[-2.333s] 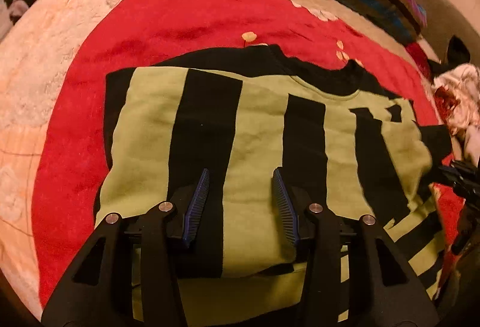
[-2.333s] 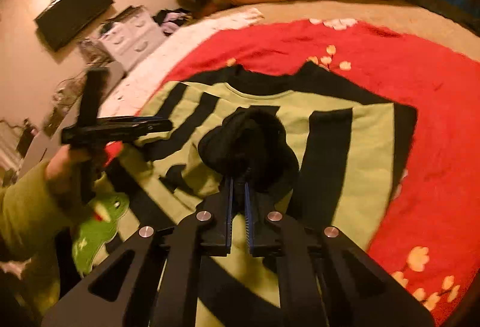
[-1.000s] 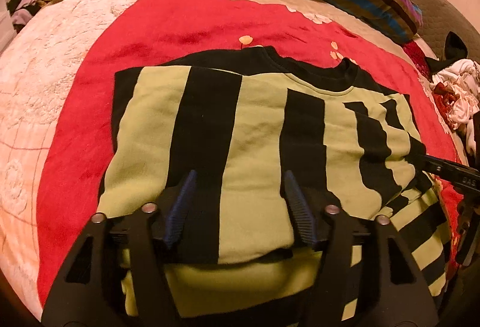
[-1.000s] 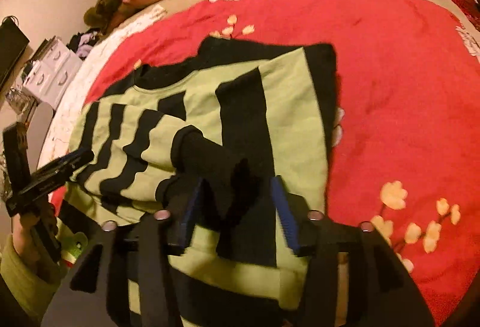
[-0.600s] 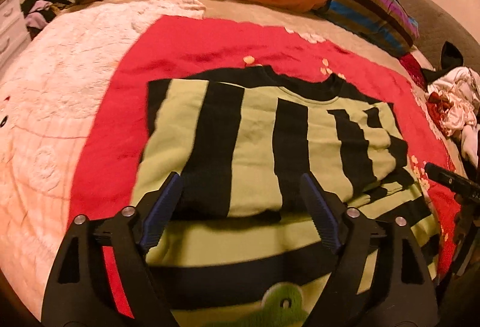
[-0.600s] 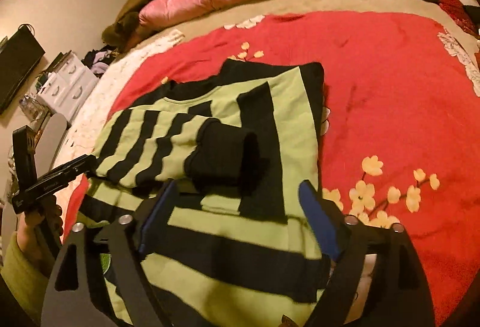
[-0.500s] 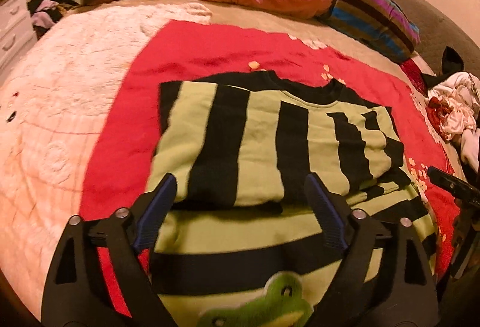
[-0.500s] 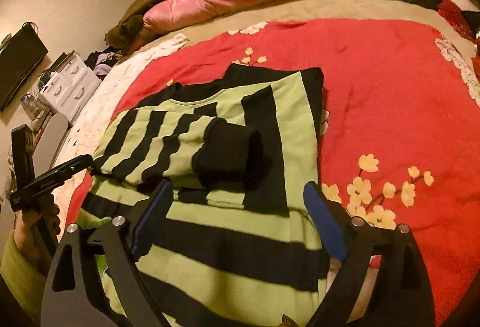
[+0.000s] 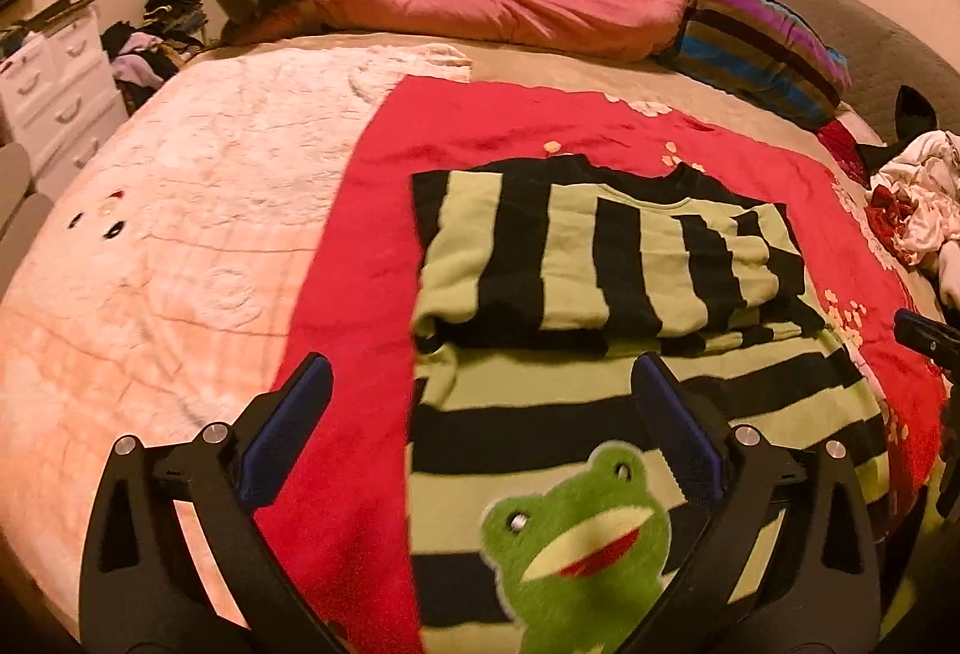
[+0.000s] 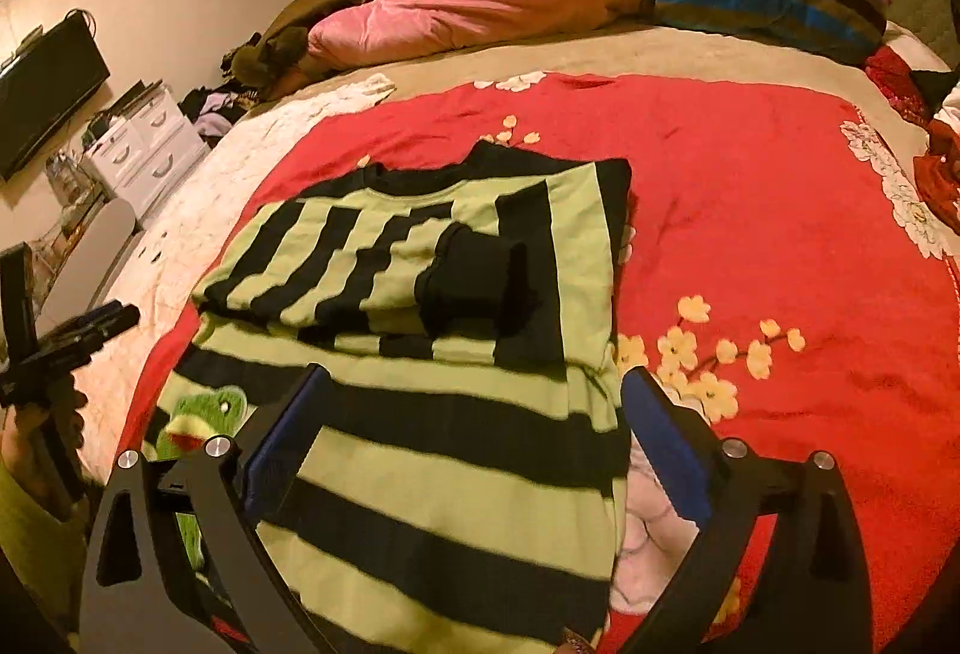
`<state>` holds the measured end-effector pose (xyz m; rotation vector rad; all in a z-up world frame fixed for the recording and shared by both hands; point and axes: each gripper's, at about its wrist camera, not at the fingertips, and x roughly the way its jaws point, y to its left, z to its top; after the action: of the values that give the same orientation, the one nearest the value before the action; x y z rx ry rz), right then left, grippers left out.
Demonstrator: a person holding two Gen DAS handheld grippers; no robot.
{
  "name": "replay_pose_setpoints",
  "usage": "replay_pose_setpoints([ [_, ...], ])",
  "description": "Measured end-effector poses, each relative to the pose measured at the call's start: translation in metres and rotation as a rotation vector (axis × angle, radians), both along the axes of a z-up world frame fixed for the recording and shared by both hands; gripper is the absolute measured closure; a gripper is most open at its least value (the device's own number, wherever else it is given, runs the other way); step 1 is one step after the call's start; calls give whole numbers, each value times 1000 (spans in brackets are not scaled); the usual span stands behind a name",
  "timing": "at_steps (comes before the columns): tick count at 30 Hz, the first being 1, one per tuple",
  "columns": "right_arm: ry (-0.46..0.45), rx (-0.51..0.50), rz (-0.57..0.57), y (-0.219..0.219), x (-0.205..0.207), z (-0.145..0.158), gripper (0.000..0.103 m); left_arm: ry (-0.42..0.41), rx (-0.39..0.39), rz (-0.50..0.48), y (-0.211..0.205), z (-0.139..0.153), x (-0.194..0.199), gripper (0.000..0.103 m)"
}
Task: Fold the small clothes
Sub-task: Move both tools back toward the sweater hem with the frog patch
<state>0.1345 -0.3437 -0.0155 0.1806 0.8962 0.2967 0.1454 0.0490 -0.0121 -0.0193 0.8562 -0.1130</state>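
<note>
Left wrist view shows the left hand-held gripper (image 9: 477, 387) with its blue-padded fingers (image 9: 287, 426) spread wide and still opening, gripping nothing — the cloth lies below and beyond them, untouched. Between and ahead of those fingers lies the green-and-black striped knit sweater (image 9: 600, 294), spread on a red fleece blanket with pale flower prints (image 9: 372, 246) that covers part of the bed (image 9: 180, 210). The sweater's upper part is doubled over toward the near side, so a thick folded edge runs across just beyond the fingertips; the lower body, with a plush green frog patch (image 9: 582, 540), sits directly under the gripper's gap, nearer its right finger.

Right wrist view shows the right hand-held gripper (image 10: 474, 378) likewise gaping, its jaws opening, with no fabric pinched. The striped sweater (image 10: 438, 414) fills the space between its fingers (image 10: 654, 432) and reaches beyond them. A sleeve with a black cuff (image 10: 474, 282) lies folded across the chest, just ahead of the fingertips and apart from them. The sweater's right edge runs close beside the right finger, where a pale pink cloth (image 10: 654, 540) shows from under it. At the far left of this view the person's left hand (image 10: 36, 432), in a green sleeve, holds the other tool above the bed's edge.
</note>
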Motion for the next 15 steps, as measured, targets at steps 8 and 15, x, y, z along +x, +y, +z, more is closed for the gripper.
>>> replay_pose_setpoints([
  [8,51,-95,36,8,-39,-12,6,44,53,4,14,-8,-39,9],
  [15,113,-73,37,10,-65,-22,6,122,37,15,24,-24,-70,9],
])
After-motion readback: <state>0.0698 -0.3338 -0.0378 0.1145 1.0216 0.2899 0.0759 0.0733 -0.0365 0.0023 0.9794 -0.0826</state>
